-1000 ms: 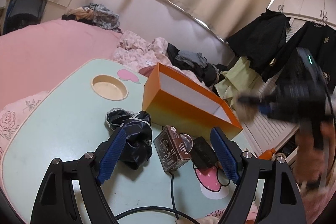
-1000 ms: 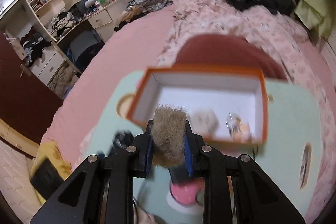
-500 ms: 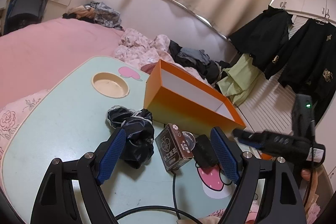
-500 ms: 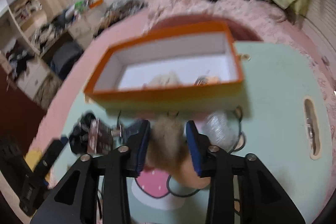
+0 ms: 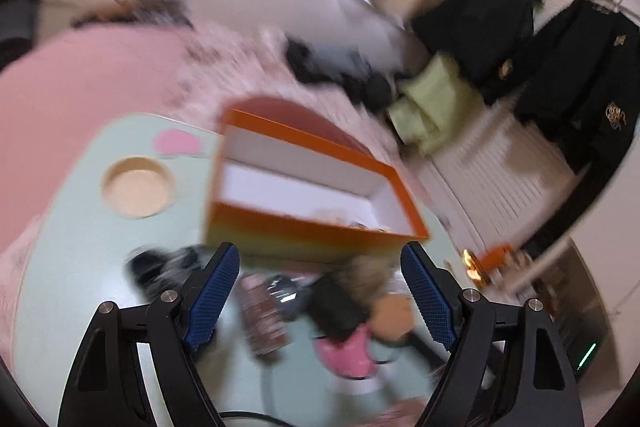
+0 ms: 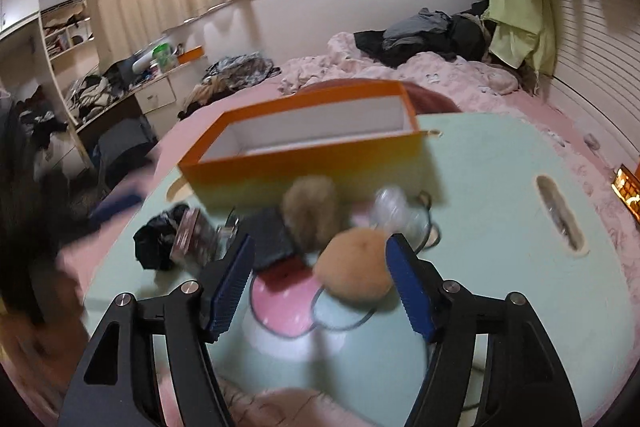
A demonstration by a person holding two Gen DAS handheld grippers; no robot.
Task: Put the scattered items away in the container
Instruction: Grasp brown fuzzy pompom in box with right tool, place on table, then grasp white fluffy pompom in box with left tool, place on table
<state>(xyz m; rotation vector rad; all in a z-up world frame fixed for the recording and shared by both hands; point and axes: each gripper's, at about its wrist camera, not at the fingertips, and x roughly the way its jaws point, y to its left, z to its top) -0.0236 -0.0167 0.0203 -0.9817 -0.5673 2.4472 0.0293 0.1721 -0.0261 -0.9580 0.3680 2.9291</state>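
Right jaws opening over the furry items, short of the orange box.
The right gripper (image 6: pixel 320 283) spread its jaws, gripping nothing; a tan pom-pom (image 6: pixel 354 263) lay between them on the surface (image 6: pixel 500 227), a brown fur ball (image 6: pixel 310 213) at 12 o'clock against the orange box (image 6: pixel 304 163). The left gripper (image 5: pixel 320 301) stood wide, empty. Risk: both furry items were outside the container; loose fluff could roll off.

Motion blur smears the clutter (image 5: pixel 304 303) before the orange box (image 5: pixel 304 231); its contents are unreadable.
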